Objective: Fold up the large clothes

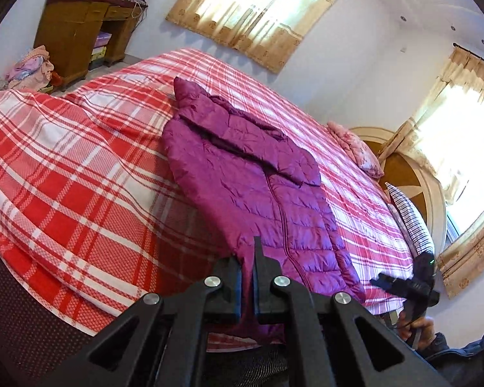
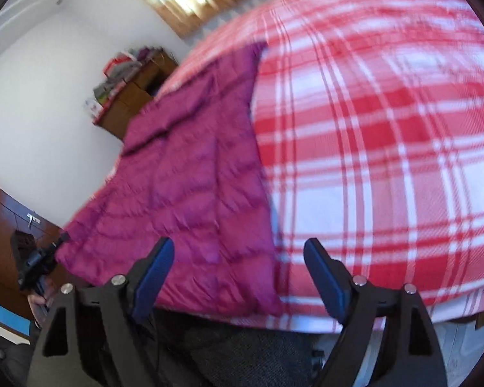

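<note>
Clamped on the near hem of the quilted purple puffer jacket [image 1: 258, 193], my left gripper [image 1: 248, 277] pinches the fabric. My right gripper [image 2: 238, 271] hangs released, jaws wide above the jacket's edge on the red-and-white plaid bedspread [image 2: 387, 161].

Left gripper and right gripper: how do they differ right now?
The left gripper is shut, pinching the near hem of the purple jacket; the right gripper is open and holds nothing. The left gripper sits over the jacket's bottom edge, while the right gripper straddles the jacket's side edge, partly over the plaid bedspread. Both are black, hand-held and pointed down toward the bed.
</note>
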{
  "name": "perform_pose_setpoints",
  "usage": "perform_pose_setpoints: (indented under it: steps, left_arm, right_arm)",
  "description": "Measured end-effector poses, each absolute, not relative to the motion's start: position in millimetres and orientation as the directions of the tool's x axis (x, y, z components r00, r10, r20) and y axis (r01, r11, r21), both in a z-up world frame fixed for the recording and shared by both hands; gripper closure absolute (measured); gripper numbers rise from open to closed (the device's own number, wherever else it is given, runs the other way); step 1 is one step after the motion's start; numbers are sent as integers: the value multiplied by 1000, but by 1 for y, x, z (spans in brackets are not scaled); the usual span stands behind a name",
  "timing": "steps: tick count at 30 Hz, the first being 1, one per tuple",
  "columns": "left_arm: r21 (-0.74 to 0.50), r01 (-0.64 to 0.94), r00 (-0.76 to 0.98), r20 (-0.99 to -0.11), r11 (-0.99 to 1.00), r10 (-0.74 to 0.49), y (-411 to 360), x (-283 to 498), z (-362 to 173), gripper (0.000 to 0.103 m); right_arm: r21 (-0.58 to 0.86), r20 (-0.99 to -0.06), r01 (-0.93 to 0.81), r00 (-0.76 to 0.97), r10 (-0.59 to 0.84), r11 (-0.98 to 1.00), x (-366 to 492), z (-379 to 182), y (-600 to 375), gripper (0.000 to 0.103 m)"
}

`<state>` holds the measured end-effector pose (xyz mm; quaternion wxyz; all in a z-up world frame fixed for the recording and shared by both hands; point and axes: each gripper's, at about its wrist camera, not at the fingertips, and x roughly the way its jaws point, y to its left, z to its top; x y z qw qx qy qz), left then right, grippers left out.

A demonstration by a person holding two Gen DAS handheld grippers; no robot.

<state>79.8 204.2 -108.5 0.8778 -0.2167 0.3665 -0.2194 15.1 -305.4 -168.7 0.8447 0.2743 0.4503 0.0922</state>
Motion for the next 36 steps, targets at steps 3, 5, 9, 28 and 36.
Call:
perform_pose_setpoints:
  steps: [3,5,9,28,36]
  left_arm:
    - [-540,231,632,-549,809,-547,202,82,-108,100]
    - [-539,236,628,-550,808,-550,199,83,-109,100]
    - [-556,239,627,-538,796,-564,199,84,-110,100]
    - [-570,428,690,-295,701,-661,203,53,-21,100]
    - [-570,355,750,-300,741,-589,209,133,2,100]
  right_arm:
    - [551,-741,89,510,437,830,20,-192,-297,25]
    - [550,-760,76,459,461,831,24,-206,-288,46]
    - [517,-777,17,429,461,856,23,-212,-270,89]
    - [598,-349,-253,772,531,760,-30,-38,-298,92]
    - [530,-324,-262,817,478,807,34,-4,-301,92]
